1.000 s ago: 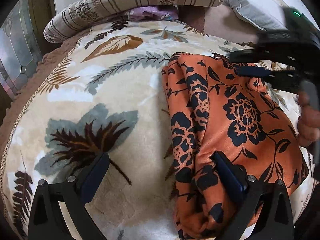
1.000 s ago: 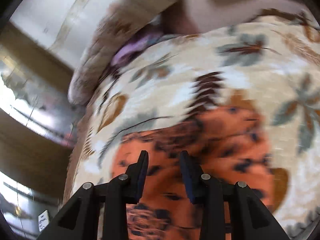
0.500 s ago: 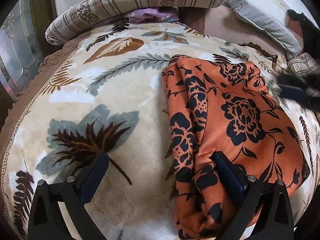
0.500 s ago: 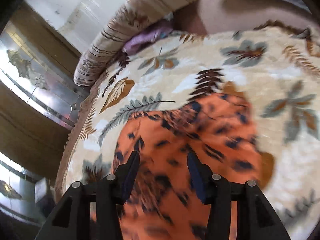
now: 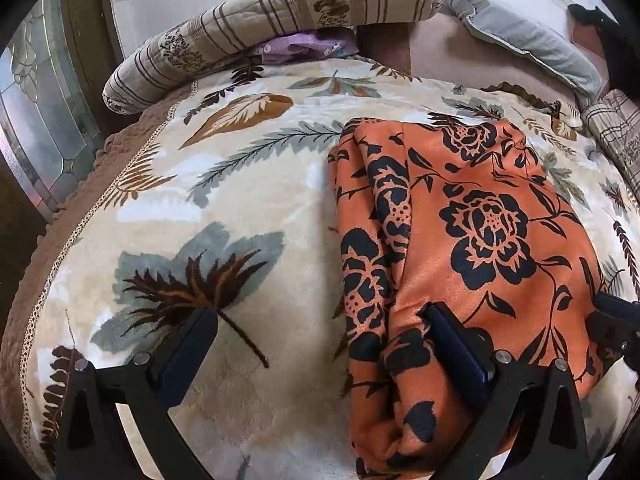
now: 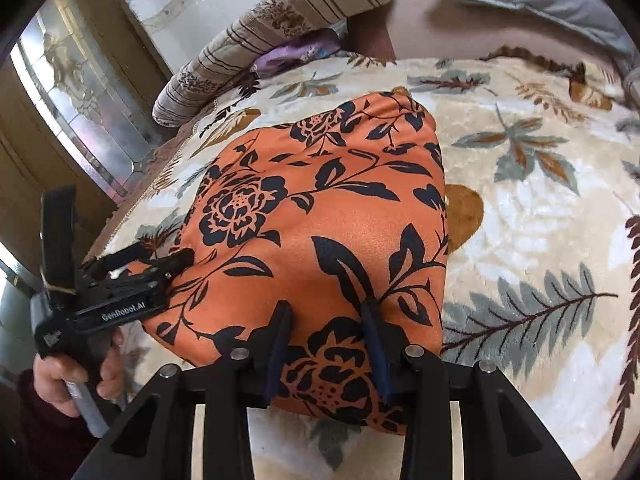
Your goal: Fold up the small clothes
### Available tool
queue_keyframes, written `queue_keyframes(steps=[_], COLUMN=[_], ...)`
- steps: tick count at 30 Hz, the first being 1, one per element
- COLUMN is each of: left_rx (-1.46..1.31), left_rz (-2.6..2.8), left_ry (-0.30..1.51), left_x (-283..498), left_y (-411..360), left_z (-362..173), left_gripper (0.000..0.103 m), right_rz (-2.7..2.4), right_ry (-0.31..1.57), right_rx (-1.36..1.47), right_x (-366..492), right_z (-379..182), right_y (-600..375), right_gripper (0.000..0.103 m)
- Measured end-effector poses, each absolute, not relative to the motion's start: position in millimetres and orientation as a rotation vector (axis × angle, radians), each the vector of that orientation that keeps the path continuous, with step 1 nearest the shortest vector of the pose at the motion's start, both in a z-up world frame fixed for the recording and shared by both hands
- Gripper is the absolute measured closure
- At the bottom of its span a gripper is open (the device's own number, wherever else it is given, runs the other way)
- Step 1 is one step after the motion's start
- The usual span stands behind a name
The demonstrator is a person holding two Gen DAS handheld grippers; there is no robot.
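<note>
- Orange garment with black flower print (image 5: 472,240), folded into a thick bundle, lying on a leaf-patterned blanket (image 5: 224,208) spread over a bed.
- Left hand-held gripper (image 5: 320,356) spread wide: left finger over bare blanket, right finger pressed down into the near left part of the garment, cloth dimpled around its tip; nothing pinched between the two fingers.
- Seen from the right wrist view, same left hand-held gripper (image 6: 160,264) reaching in at the garment's left edge, gripped by a hand (image 6: 76,376) around its handle.
- Right hand-held gripper (image 6: 326,320) over the garment's (image 6: 320,208) near edge, jaws partly apart and just narrowed; fingertips resting on or just above the orange cloth, a flat stretch of fabric showing between them; whether any fabric is pinched, cannot tell.
- Tip of the right hand-held gripper (image 5: 612,316) also visible at the right edge of the left wrist view, beside the garment's right side.
- Striped bolster pillow (image 5: 256,28) along the far edge of the bed, a purple cloth (image 5: 304,46) tucked under it.
- Grey cushion (image 5: 520,28) at the far right.
</note>
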State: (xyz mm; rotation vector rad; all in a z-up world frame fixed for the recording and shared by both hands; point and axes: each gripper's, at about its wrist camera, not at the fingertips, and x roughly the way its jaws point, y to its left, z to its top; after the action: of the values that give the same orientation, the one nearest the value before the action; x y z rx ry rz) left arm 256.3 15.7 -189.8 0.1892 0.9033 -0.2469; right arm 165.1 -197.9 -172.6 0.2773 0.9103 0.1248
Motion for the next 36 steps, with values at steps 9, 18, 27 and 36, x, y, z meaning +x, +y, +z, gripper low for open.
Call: queue_keyframes(steps=[9,18,27,36], left_rx=[0.199,0.240,0.218,0.303], left_rz=[-0.217,-0.181,-0.147,-0.012], left_ry=[0.892,0.862,0.804,0.866], left_x=[253,253,231,211], left_y=[11,4,9,17], left_z=[-190,-192,-169,-171], left_gripper=[0.000,0.000,0.000,0.000], right_rz=[0.164,0.251,0.345,0.318], right_ry=[0.850,0.882,0.894,0.930], right_rx=[0.261,0.236,0.383,0.548], right_x=[157,165,160,163], right_z=[-178,-178,-170,-169], right_y=[-202,-208,-236,-266], right_gripper=[0.063,0.064,0.064,0.064])
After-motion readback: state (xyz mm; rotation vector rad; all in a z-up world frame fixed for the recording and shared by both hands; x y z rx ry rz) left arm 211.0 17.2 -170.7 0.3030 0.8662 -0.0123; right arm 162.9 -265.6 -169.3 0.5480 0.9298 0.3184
